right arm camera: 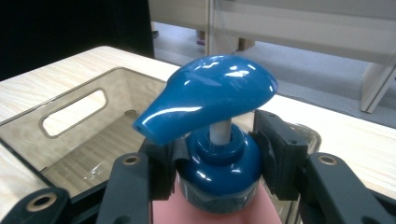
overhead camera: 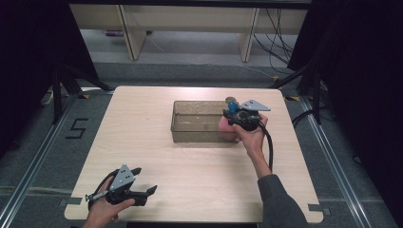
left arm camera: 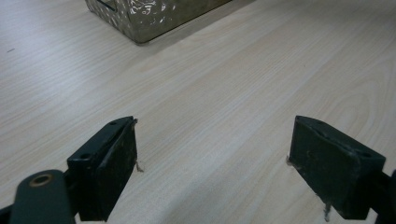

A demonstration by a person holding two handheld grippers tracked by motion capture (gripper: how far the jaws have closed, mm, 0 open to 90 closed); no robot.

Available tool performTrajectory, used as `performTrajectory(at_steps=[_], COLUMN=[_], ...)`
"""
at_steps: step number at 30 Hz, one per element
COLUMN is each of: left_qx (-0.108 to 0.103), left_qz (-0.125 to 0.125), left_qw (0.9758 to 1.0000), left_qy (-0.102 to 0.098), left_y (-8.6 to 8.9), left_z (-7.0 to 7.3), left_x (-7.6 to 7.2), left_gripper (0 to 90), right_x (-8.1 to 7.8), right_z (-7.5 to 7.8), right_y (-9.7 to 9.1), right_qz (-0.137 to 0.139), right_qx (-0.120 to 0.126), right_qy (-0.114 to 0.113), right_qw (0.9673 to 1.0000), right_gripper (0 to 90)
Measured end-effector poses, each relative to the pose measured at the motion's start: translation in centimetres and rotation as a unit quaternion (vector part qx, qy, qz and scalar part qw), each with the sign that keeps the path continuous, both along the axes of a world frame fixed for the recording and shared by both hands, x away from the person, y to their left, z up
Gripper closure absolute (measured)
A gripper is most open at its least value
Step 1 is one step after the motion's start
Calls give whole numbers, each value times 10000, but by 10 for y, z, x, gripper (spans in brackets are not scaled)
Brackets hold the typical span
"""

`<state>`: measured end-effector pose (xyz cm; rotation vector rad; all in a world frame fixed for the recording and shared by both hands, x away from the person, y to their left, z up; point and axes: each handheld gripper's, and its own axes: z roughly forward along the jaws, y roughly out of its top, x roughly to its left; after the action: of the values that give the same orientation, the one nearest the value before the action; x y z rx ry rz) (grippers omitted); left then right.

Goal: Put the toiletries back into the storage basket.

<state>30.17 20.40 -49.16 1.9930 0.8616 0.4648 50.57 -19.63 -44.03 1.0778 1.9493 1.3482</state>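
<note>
We look along the right gripper (right arm camera: pixel 219 175), whose two black jaws rise from the bottom and press on either side of the blue collar of a pump bottle (right arm camera: pixel 217 140). We see the glossy blue pump head (right arm camera: pixel 210 95) standing on its white stem (right arm camera: pixel 219 130), its spout pointing left, and the pink bottle body (right arm camera: pixel 215 212) below the collar. Behind and to the left we note the translucent brown bin (right arm camera: pixel 60 126) with a slot handle (right arm camera: pixel 74 112) in its wall, resting on the pale wooden table (right arm camera: pixel 345 135). Beyond the table's far edge we make out grey floor (right arm camera: pixel 303 56) and pale furniture legs (right arm camera: pixel 373 88).
</note>
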Motion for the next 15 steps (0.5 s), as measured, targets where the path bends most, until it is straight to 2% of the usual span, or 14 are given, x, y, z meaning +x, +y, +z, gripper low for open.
performTrajectory(at_steps=[1,2,4,6,8,9,10,13,15], left_qx=[0,52,-1,-8,-4,7,5,10,0], left_qz=[0,12,-5,-17,-12,-18,-18,-20,-11], left_qw=[10000,10000,10000,10000,10000,10000,10000,10000,10000], left_qy=[0,-16,-13,-9,-5,-6,-1,0,0], left_y=[0,0,0,0,-1,-1,-1,-1,-1], left_z=[0,1,0,-1,-1,-1,-1,-1,-1], left_x=[0,0,0,0,1,1,0,0,1], left_gripper=[148,148,147,148,148,148,148,148,147], right_x=[0,1,-1,-1,-3,-2,-5,-5,-7], right_z=[0,0,0,1,1,1,2,1,3], right_y=[0,-1,-1,-4,-6,-9,-8,-10,-11], right_qz=[0,52,-65,-157,-199,-140,-204,-130,-150], right_qx=[0,-63,142,237,295,300,376,381,285], right_qy=[0,-67,163,233,291,220,342,248,243], right_qw=[10000,9999,9997,9993,9989,9992,9985,9989,9992], right_gripper=[533,482,405,338,323,317,307,296,289])
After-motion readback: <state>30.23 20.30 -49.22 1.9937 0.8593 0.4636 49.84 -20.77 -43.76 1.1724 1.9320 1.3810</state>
